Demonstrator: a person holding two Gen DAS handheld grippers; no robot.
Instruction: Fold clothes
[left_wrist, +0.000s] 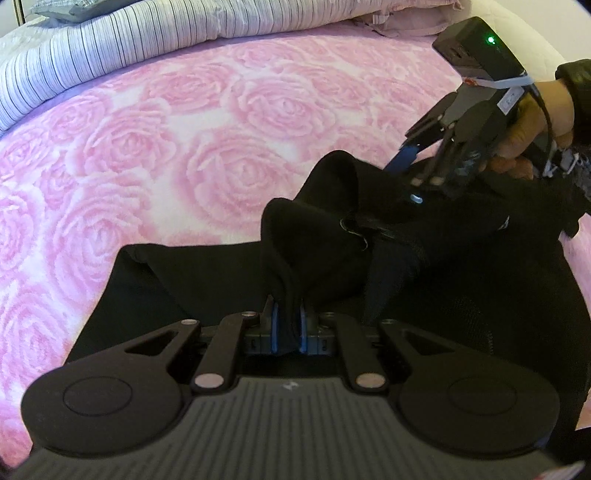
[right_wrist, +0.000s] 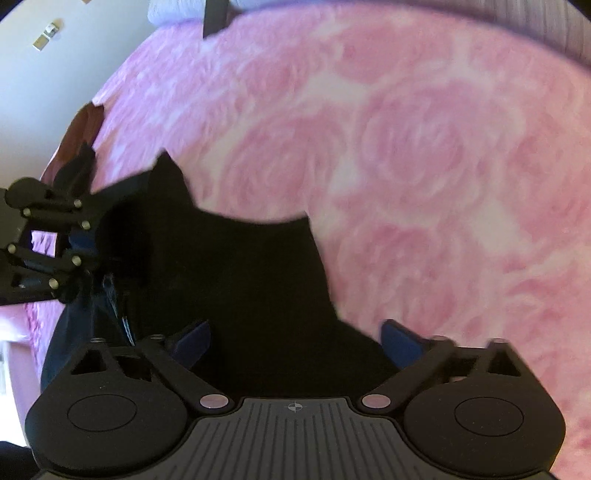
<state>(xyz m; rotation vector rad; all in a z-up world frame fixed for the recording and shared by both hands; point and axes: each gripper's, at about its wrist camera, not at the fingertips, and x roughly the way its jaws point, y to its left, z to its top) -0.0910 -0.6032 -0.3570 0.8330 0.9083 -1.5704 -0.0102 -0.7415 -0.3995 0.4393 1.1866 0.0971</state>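
A black garment lies crumpled on a pink rose-patterned bedspread. In the left wrist view my left gripper is shut on a raised fold of the garment, which rises from between its blue pads. A hand holds my right gripper at the upper right, tips down on the cloth, with one blue finger showing. In the right wrist view the right gripper is open, pads wide apart over the black garment. The left gripper shows at the left edge, gripping the cloth.
A striped duvet is bunched along the far side of the bed, with a pink pillow beside it. The bed's edge and a pale wall appear at the left of the right wrist view. Bare bedspread stretches beyond the garment.
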